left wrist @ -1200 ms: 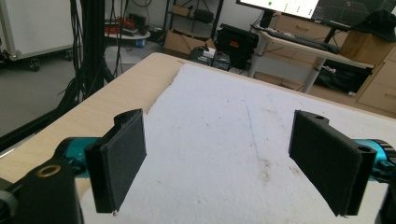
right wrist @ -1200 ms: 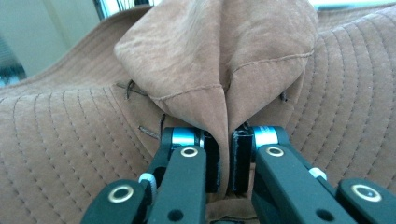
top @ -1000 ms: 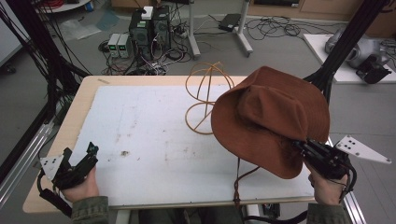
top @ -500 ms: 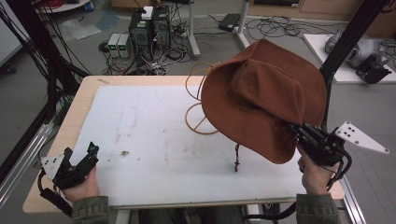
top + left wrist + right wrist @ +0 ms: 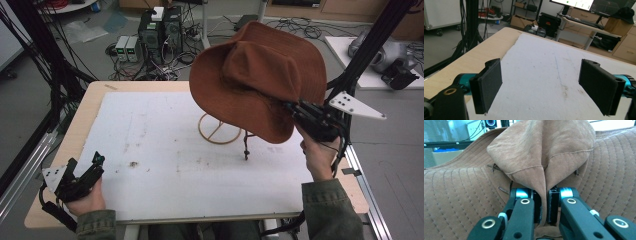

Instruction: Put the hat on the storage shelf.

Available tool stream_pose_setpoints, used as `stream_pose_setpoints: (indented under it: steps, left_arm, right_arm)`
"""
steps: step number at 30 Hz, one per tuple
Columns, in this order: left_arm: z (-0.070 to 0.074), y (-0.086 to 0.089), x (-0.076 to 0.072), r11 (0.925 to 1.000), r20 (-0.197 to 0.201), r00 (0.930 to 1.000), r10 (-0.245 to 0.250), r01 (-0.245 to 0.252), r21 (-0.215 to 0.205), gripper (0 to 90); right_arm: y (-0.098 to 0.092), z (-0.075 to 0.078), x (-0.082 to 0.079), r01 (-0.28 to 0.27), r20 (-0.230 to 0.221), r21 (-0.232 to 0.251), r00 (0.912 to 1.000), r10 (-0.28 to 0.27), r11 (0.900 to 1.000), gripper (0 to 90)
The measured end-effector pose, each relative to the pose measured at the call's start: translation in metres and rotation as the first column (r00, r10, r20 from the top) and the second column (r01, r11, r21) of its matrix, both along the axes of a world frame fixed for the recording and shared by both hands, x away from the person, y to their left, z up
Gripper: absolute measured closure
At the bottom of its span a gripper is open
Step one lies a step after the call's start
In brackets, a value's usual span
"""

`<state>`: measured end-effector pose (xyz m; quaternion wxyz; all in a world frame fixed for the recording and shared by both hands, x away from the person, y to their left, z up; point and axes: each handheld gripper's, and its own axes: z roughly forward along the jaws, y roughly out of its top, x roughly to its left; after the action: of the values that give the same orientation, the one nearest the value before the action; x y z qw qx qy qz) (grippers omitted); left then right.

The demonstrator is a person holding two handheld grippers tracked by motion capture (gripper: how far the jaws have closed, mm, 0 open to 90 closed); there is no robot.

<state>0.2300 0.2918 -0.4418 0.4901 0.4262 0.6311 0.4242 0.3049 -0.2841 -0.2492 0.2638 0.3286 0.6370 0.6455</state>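
A brown wide-brimmed hat (image 5: 255,75) hangs in the air over the back right of the table, above a tan wire hat stand (image 5: 220,131). My right gripper (image 5: 295,111) is shut on a fold of the hat's crown (image 5: 544,165), pinched between its jaws. The hat's cord (image 5: 246,146) dangles down to the white mat. At the front left corner, my left gripper (image 5: 85,167) rests low over the table, open, with nothing between its pads (image 5: 487,85).
A white mat (image 5: 165,150) with small stains covers the wooden table (image 5: 90,100). Black frame posts (image 5: 370,45) stand at the table's sides. Electronics boxes and cables (image 5: 155,35) lie on the floor behind the table.
The right gripper has lifted the hat up and to the left, so it now hangs over the wire stand and hides the stand's top. The left gripper has stayed put.
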Motion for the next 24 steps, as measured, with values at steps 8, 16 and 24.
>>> stream_pose_setpoints:
  steps: [8, 16, 24]
  left_arm:
    - [-0.002, 0.005, 0.001, 0.9999, -0.001, 1.0, 0.009, -0.009, -0.009, 19.0]
    - [-0.003, 0.006, 0.003, 0.9999, -0.006, 1.0, 0.005, -0.005, -0.016, 19.1]
    - [-0.004, 0.006, 0.003, 0.9995, -0.008, 1.0, 0.002, -0.002, -0.031, 19.2]
  right_arm:
    - [0.028, 0.006, 0.036, -0.002, 0.03, 0.04, 0.9996, 0.001, 0.999, 87.4]
    - [0.05, -0.001, 0.058, -0.03, 0.021, 0.062, 0.9994, 0.028, 0.998, 87.1]
    - [0.071, -0.016, 0.071, -0.028, -0.006, 0.0, 0.9996, 0.028, 1.0, 86.8]
